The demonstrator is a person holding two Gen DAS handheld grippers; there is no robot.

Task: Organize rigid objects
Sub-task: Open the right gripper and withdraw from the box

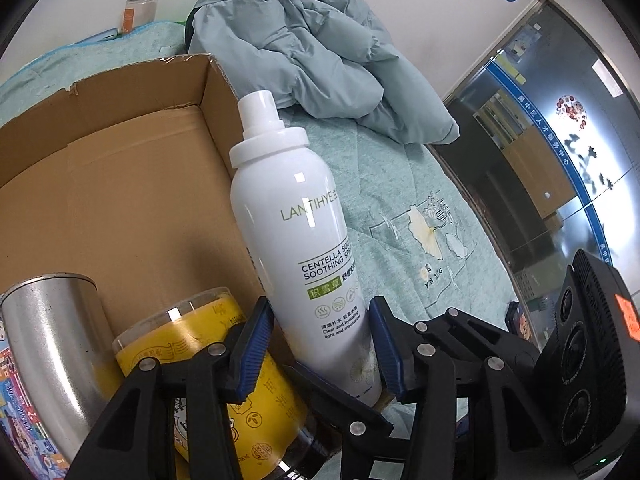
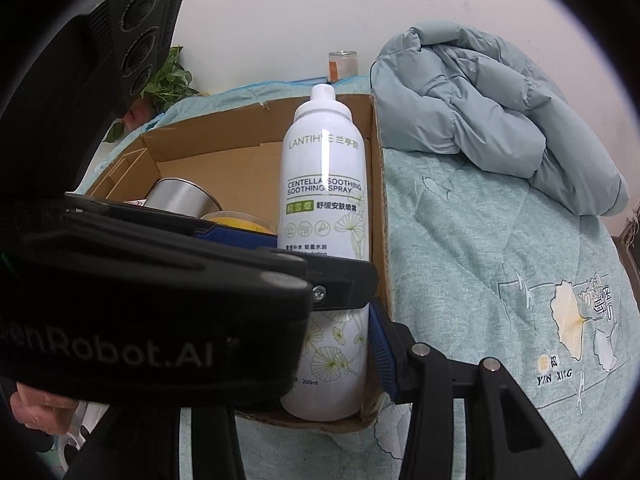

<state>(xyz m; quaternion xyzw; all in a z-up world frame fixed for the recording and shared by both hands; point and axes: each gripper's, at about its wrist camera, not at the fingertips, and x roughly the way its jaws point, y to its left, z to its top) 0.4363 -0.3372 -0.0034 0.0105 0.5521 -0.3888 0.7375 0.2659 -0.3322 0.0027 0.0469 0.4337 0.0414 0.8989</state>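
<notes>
With a bare steel cup (image 1: 52, 344) and a yellow-labelled clear jar (image 1: 200, 344) already in the brown cardboard box (image 1: 120, 184) on the bed, the tall white spray bottle (image 1: 296, 232) stands at the box's corner, clamped by the left gripper (image 1: 316, 344) and apparently the right gripper (image 2: 336, 344) too, not yet released.

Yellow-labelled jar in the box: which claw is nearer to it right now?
Left. The left claw grips the spray bottle right beside the yellow-labelled jar, one finger over it. The right claw is beyond the bottle, by the box wall.
</notes>
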